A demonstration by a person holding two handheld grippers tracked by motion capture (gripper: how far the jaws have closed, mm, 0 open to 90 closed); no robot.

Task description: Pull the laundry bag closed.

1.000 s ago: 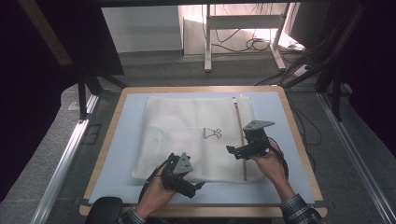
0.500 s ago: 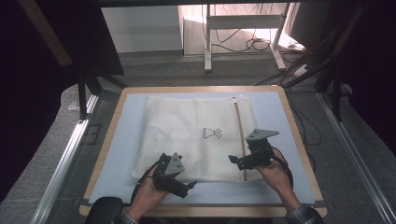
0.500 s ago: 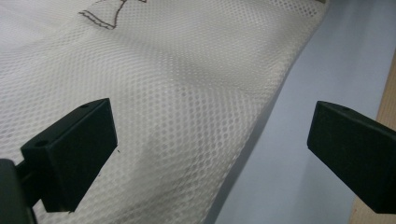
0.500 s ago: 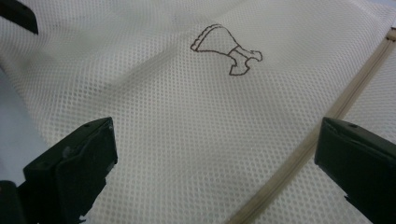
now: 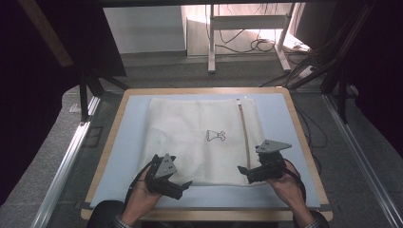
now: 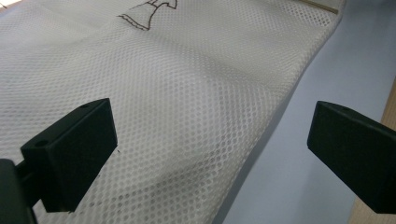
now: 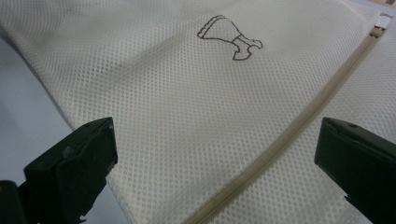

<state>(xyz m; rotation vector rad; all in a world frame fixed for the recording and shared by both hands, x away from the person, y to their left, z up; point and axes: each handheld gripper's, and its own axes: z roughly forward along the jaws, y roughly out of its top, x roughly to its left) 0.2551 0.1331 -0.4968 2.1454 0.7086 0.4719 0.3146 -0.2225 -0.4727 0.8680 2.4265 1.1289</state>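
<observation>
A white mesh laundry bag [image 5: 199, 137] lies flat on the pale blue mat [image 5: 128, 142]. A small dress outline [image 5: 215, 136] is printed at its middle, and a beige zipper [image 5: 244, 137] runs along its right side. My left gripper [image 5: 183, 186] hovers at the bag's near left edge, jaws wide open over the mesh [image 6: 187, 107]. My right gripper [image 5: 243, 171] is open at the near right corner, with the zipper [image 7: 299, 126] between its jaws and the dress print [image 7: 229, 36] ahead. Neither holds anything.
The mat sits on a wooden-edged table [image 5: 304, 142]. Bare mat lies left, right and in front of the bag. Metal rails [image 5: 71, 156] flank the table; a stand [image 5: 211, 38] and cables [image 5: 266, 45] are on the floor beyond.
Both hands have drawn back toward the near edge of the table. The left gripper moved down and left off the bag; the right one shifted slightly nearer too.
</observation>
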